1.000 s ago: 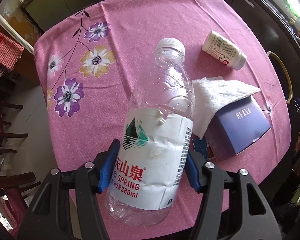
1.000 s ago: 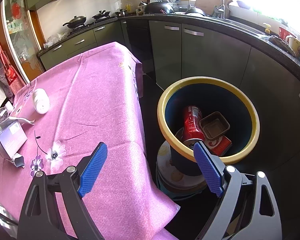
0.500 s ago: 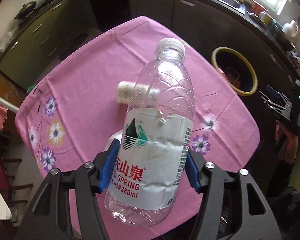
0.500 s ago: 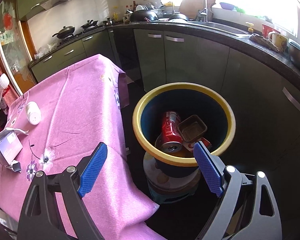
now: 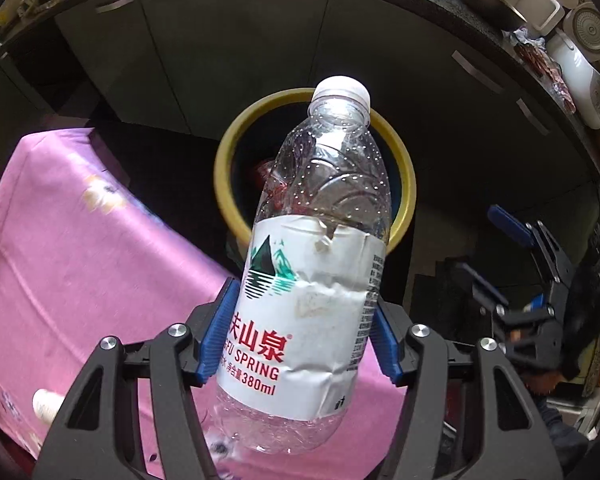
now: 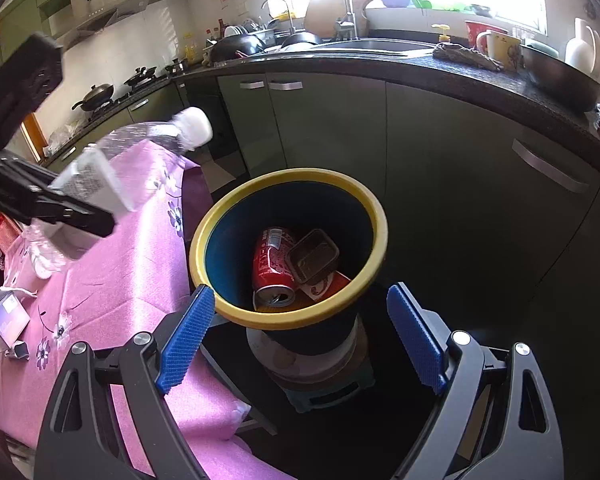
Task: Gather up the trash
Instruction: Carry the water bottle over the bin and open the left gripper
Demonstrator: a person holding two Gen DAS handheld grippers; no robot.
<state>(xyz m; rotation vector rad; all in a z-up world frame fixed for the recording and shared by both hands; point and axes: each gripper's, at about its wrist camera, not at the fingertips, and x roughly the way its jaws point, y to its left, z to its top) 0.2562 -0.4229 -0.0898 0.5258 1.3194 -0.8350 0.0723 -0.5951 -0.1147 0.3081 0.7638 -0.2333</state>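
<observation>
A clear plastic water bottle with a white label and white cap sits between the blue pads of my left gripper, which is shut on it. The bottle's cap points toward the yellow-rimmed trash bin beyond the table's edge. In the right wrist view the same bottle hangs over the table corner, left of the bin. Inside the bin lie a red can and a dark plastic tray. My right gripper stands open just in front of the bin, nothing between its pads.
The table under a pink flowered cloth holds a purple box and a small white bottle. The bin rests on a round stool. Dark green cabinets curve behind it.
My left gripper has swung with the bottle from above the table's middle to its edge, facing the bin. The right gripper has drifted closer to the bin, still open.
</observation>
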